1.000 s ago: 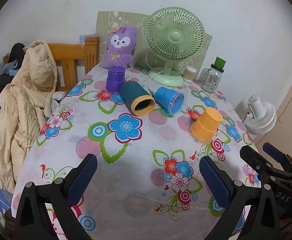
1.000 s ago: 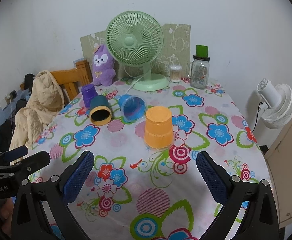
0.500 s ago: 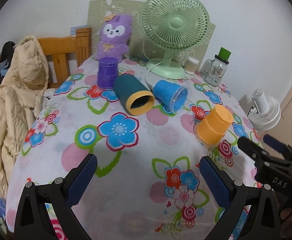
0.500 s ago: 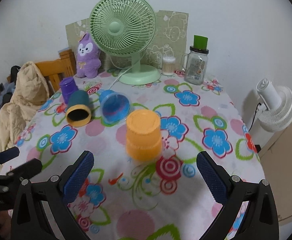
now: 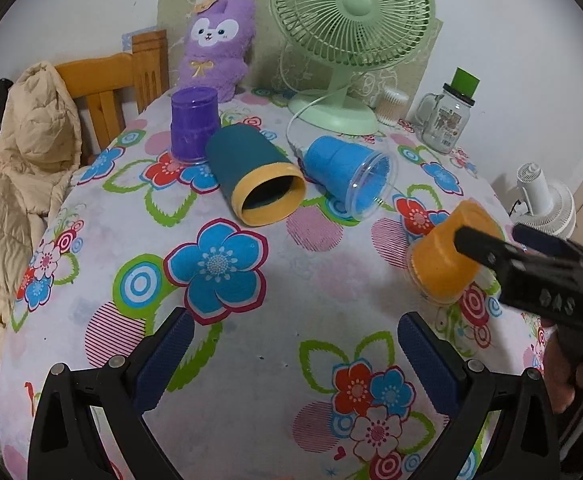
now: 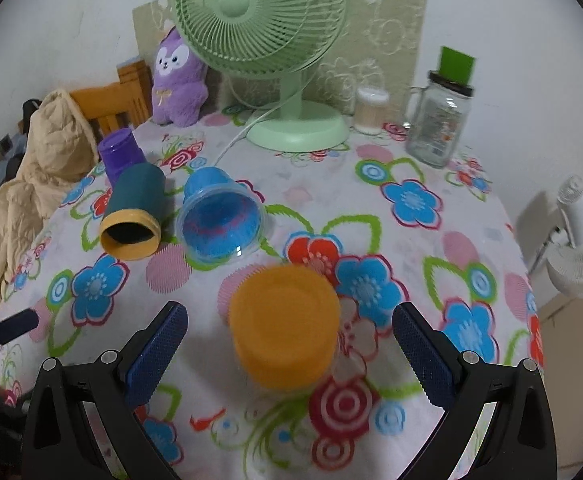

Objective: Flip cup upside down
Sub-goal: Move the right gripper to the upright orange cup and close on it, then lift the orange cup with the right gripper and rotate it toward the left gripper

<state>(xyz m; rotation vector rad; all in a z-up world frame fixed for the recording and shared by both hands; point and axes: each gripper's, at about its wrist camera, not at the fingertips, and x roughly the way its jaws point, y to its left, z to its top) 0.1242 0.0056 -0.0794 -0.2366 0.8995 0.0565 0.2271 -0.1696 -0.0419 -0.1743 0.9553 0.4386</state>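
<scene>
Several cups stand on the flowered tablecloth. An orange cup (image 6: 285, 326) stands upside down, between and just ahead of my open right gripper (image 6: 289, 354); it also shows in the left wrist view (image 5: 447, 262) behind the right gripper's finger. A blue cup (image 6: 219, 216) (image 5: 349, 174) and a dark teal cup with a yellow rim (image 6: 133, 210) (image 5: 253, 178) lie on their sides. A purple cup (image 5: 193, 124) (image 6: 121, 156) stands upside down. My left gripper (image 5: 291, 354) is open and empty over the near cloth.
A green desk fan (image 6: 267, 48) with its white cord, a purple plush toy (image 5: 217, 46), a glass jar with a green lid (image 6: 441, 116) and a small white container (image 6: 369, 110) stand at the back. A chair with a beige jacket (image 5: 19, 160) is at the left, a white fan (image 6: 579, 236) at the right.
Both grippers have moved forward over the table. The right gripper has come close to the orange cup, which now sits between its fingers. No cup has moved.
</scene>
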